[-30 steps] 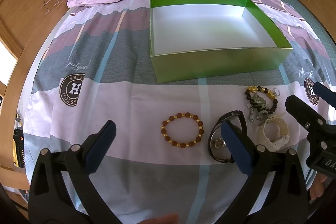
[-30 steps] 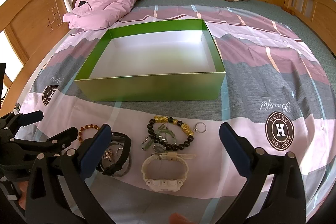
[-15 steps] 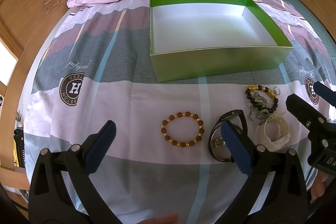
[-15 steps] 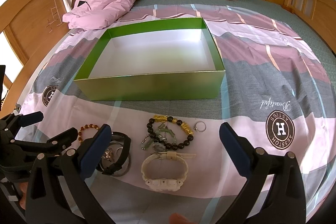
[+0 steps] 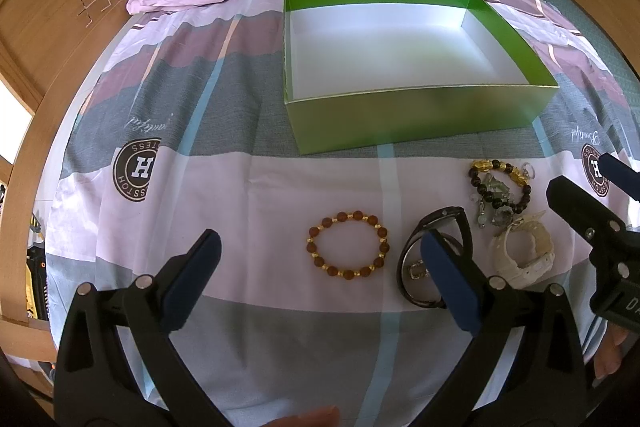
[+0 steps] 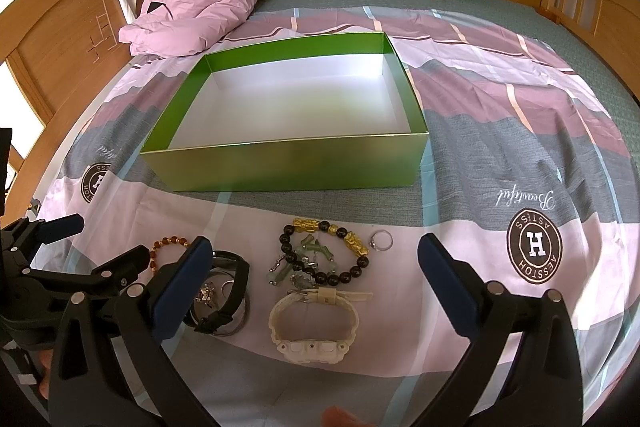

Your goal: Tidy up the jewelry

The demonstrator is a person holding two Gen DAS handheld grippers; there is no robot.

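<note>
**Nothing boxed yet**

Both my grippers, left (image 5: 316, 283) and right (image 6: 312, 277), gape wide, holding nothing. Amber bracelet (image 5: 347, 245) lies flat at the bed's near edge, dead ahead between my left jaws; box (image 5: 416, 119) beyond it, empty.

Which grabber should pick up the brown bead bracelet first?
The left gripper, probably. The brown bead bracelet lies right between its open fingers, just ahead. The right gripper is open over the white watch and black bead bracelet, farther to the right. The green box is empty.
</note>
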